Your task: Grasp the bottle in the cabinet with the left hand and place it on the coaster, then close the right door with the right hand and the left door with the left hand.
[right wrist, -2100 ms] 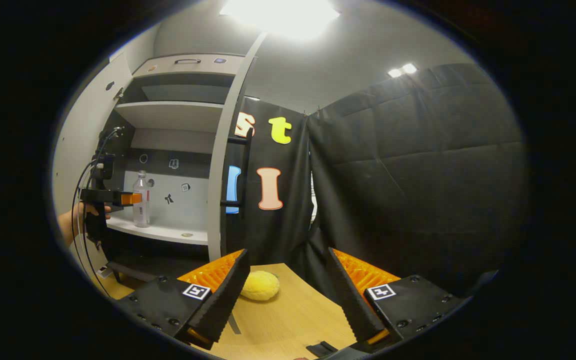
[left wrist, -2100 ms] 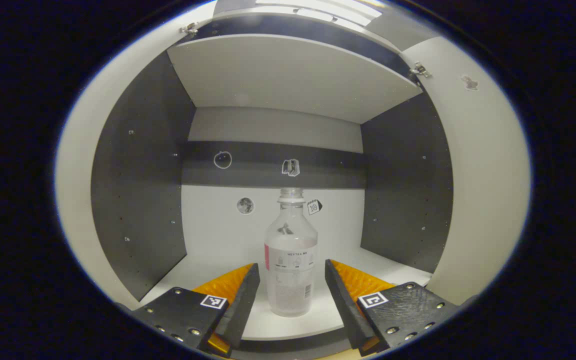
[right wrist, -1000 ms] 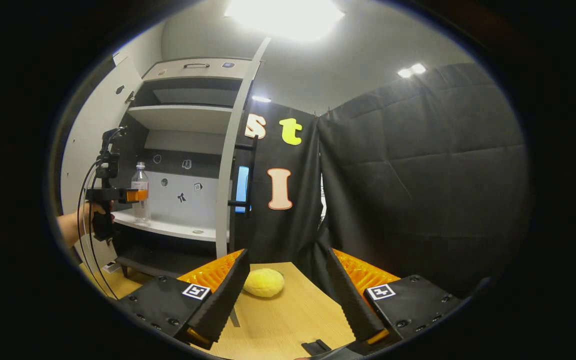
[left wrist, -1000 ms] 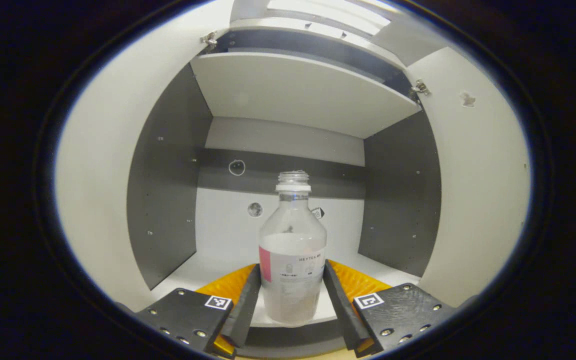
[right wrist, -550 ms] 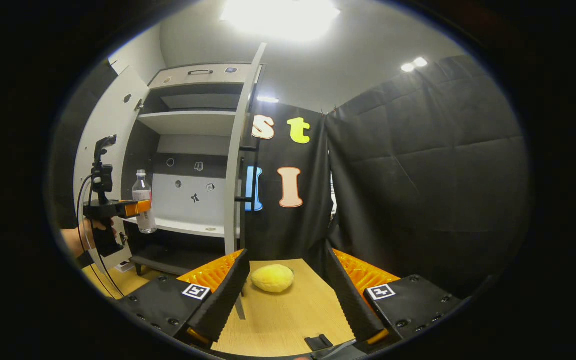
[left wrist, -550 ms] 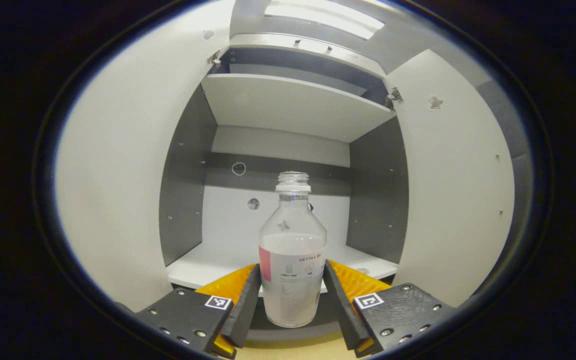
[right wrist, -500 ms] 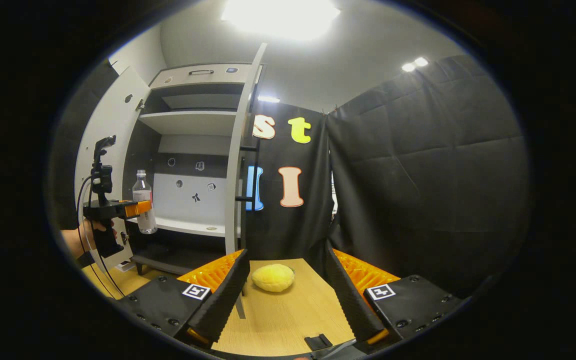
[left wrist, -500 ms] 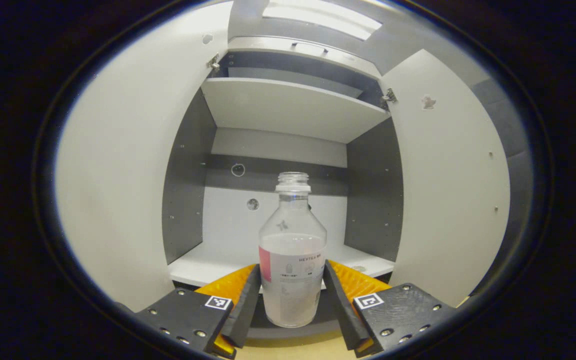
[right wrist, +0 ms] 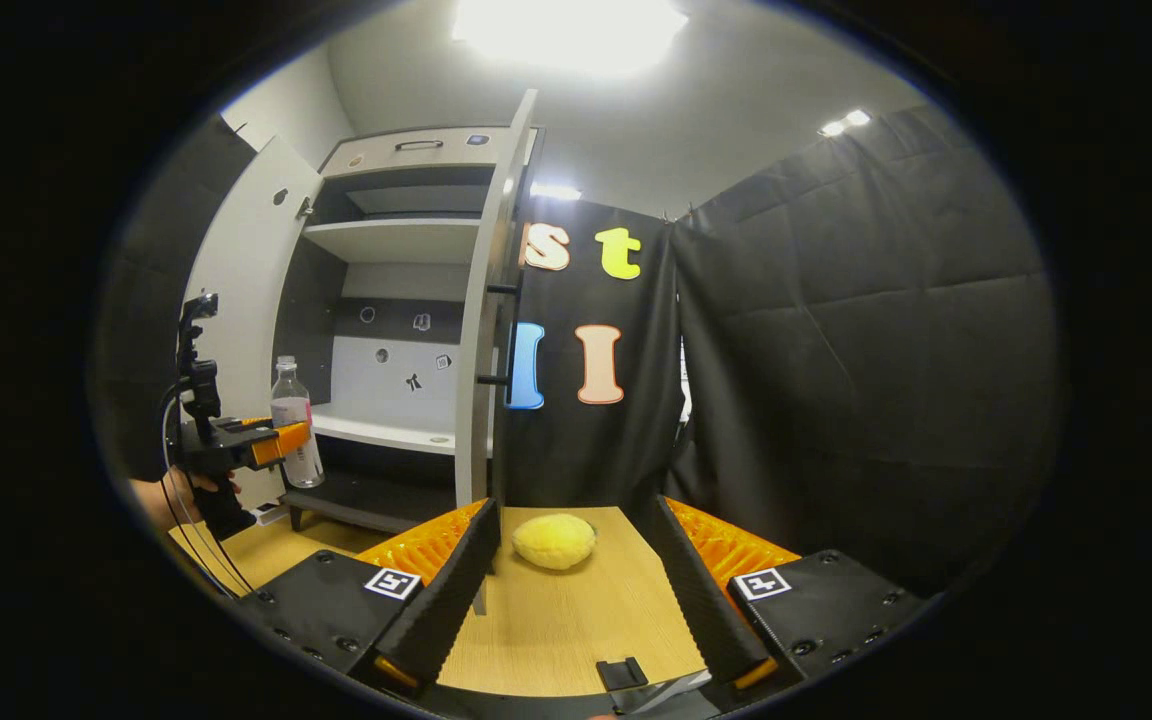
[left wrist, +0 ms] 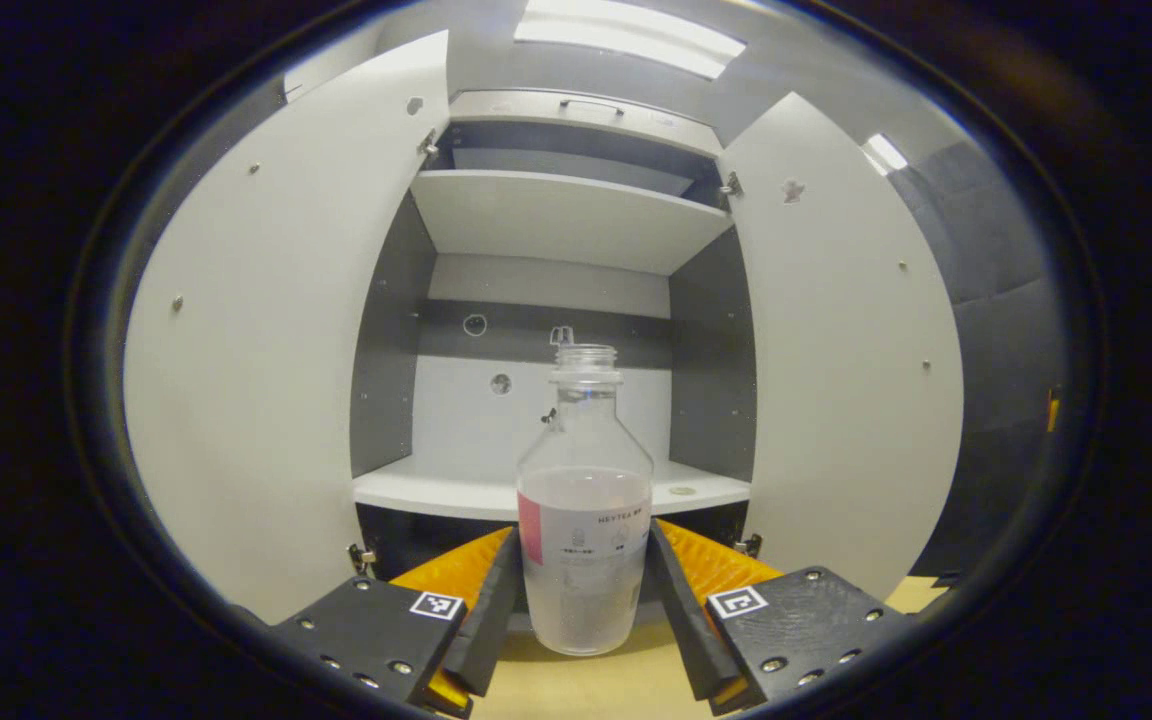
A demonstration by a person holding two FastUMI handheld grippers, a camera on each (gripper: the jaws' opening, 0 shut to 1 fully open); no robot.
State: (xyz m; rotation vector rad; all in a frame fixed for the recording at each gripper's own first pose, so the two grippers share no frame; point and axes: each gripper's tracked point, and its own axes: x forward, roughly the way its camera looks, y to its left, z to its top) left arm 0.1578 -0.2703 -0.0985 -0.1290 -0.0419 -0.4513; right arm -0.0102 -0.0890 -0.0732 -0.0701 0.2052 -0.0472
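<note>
A clear bottle [left wrist: 584, 540] with a pale label and no cap stands upright between the fingers of my left gripper [left wrist: 583, 530], which is shut on its lower body. It hangs out in front of the cabinet shelf [left wrist: 436, 493], over the wooden table. In the right gripper view the same bottle [right wrist: 296, 425] and left gripper [right wrist: 274, 441] show at far left, held by a hand [right wrist: 161, 497]. Both cabinet doors stand open: the left door [left wrist: 266, 380] and the right door [left wrist: 841, 380]. My right gripper [right wrist: 573, 505] is open over the table with nothing between its fingers.
A yellow rounded soft object [right wrist: 554, 540] lies on the wooden table [right wrist: 556, 620] ahead of my right gripper. The right door [right wrist: 484, 330] is seen edge-on with a black handle. A small round disc [left wrist: 681, 491] lies on the shelf. A small black piece [right wrist: 621, 672] sits near the table's front edge.
My left gripper shut on the bottle, lifted it off the shelf and drew it back out of the cabinet past the doors. My right gripper stayed open, shifting only slightly.
</note>
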